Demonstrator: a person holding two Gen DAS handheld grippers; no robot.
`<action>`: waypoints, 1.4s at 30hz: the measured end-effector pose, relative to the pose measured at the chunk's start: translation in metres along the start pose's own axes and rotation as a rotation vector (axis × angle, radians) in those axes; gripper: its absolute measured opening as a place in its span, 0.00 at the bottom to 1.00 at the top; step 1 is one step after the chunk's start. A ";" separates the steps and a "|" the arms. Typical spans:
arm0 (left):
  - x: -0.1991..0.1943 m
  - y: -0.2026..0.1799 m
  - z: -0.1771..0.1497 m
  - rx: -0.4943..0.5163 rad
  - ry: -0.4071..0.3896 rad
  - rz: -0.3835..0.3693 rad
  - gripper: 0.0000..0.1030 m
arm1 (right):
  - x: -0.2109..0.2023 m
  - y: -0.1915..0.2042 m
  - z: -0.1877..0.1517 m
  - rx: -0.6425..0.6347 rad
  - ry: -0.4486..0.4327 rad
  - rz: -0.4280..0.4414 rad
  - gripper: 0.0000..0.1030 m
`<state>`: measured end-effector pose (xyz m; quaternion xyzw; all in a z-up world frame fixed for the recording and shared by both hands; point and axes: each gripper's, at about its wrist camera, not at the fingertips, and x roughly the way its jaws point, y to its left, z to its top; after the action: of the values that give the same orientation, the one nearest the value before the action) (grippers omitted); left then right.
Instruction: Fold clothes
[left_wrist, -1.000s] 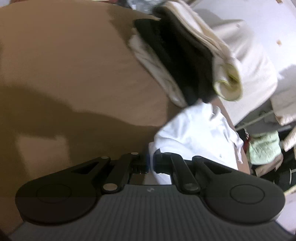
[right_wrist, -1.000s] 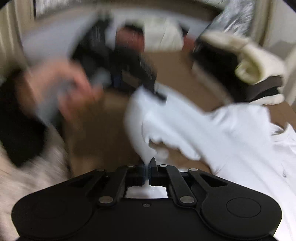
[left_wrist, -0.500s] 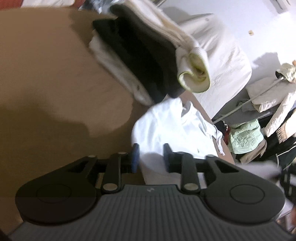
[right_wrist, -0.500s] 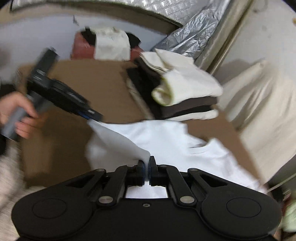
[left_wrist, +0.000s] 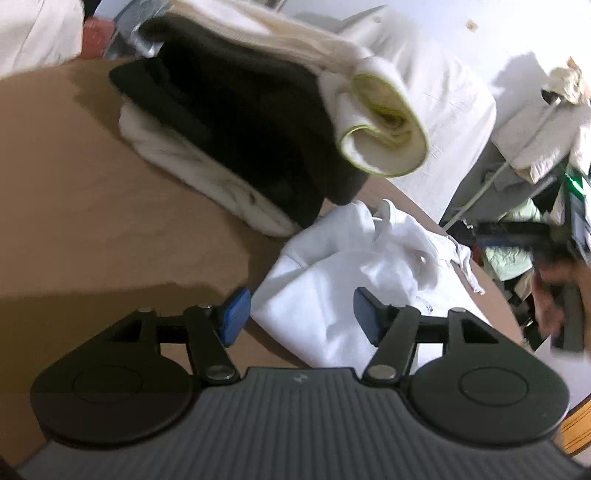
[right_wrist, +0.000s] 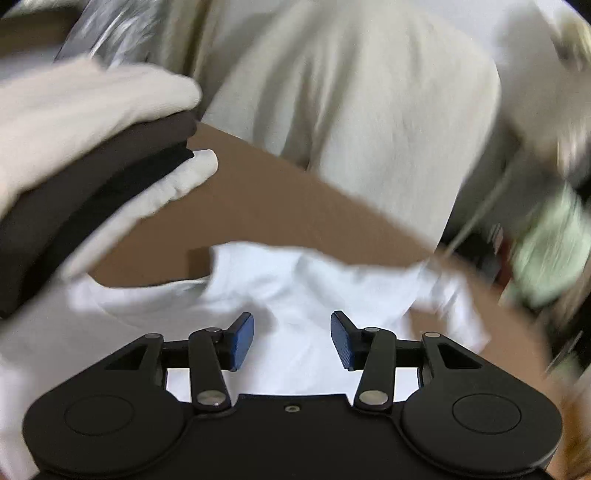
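the white shirt (left_wrist: 343, 295) lies crumpled on the brown counter (left_wrist: 110, 221), near its right-hand edge, just in front of a stack of folded clothes (left_wrist: 236, 133) (cream at the bottom, dark layers in the middle, a cream roll with a yellowish edge on top). the shirt's collar end is bunched up toward the stack and seems to touch its lower corner.

the left tool (left_wrist: 299, 314) hangs low over the near part of the shirt, its jaws opening, blue pads well apart; white cloth shows in the gap between them, but neither pad presses on it, so it holds nothing.

the right tool (right_wrist: 291, 338) is over the same shirt (right_wrist: 295, 295) in its own view, jaws likewise opening, pads apart and gripping nothing, the cloth lying loose below and beyond them. that view is smeared by blur. the stack (right_wrist: 92, 158) sits at its left, and a pale cloth-covered shape (right_wrist: 351, 110) stands behind the counter's far edge.

in the left view a hand (left_wrist: 554, 291) around a black handle shows blurred at the far right, beyond the counter's edge.
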<state>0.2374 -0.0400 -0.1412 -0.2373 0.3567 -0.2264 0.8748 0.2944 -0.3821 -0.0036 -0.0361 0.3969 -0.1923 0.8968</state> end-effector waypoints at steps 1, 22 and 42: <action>0.003 0.003 0.000 -0.023 0.011 -0.003 0.60 | -0.009 0.002 -0.014 0.011 0.005 0.089 0.50; 0.030 0.016 0.009 -0.199 0.084 -0.090 0.03 | -0.037 0.095 -0.164 -0.207 -0.045 0.443 0.23; -0.006 0.049 -0.003 -0.357 0.145 0.032 0.24 | -0.060 0.062 -0.195 -0.038 0.024 0.699 0.11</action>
<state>0.2429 0.0011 -0.1685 -0.3659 0.4571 -0.1619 0.7944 0.1357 -0.2854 -0.1081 0.0877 0.3991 0.1333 0.9029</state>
